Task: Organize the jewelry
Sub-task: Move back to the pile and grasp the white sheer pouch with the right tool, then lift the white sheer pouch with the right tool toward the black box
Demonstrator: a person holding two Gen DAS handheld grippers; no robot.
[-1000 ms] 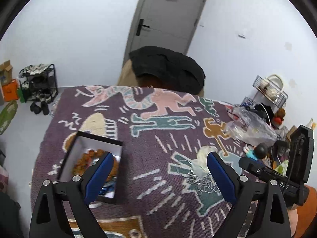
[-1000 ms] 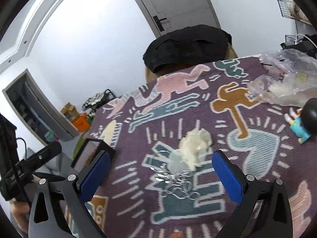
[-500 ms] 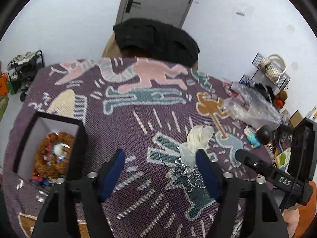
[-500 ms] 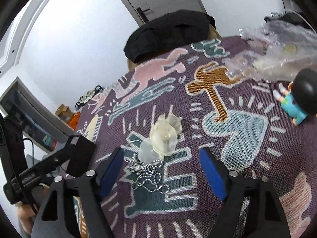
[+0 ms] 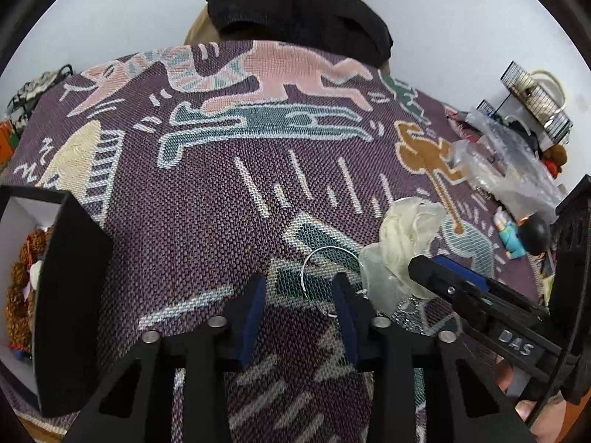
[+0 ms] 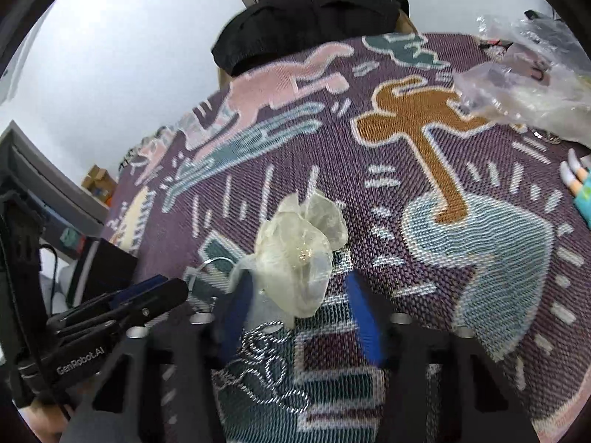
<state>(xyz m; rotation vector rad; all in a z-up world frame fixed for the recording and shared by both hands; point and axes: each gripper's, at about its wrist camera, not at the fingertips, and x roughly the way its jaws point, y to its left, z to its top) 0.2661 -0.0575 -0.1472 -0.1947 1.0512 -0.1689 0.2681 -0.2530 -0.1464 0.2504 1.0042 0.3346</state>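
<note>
A thin silver hoop (image 5: 320,253) lies on the patterned cloth (image 5: 207,214), and its near arc sits between the blue pads of my left gripper (image 5: 300,304). Those jaws are closing and neither pad presses on the hoop. A cream organza pouch (image 6: 299,251) rests beside the hoop (image 6: 207,263). My right gripper (image 6: 300,312) straddles the pouch's near end, jaws closing, with the right pad still apart from it. A silver chain (image 6: 266,363) lies in loops under the right gripper. The pouch (image 5: 406,229) and the right gripper (image 5: 461,291) also show in the left wrist view.
A black box (image 5: 70,295) with a white lining holds brown bead bracelets (image 5: 20,280) at the far left. A clear plastic bag (image 6: 524,88) and a small figurine (image 5: 524,236) lie at the right. A chair with a dark garment (image 5: 295,11) stands behind the table.
Both grippers have come down toward the cloth and their jaws have narrowed. The left one now straddles the hoop, the right one the pouch. The box has slid to the left edge.
</note>
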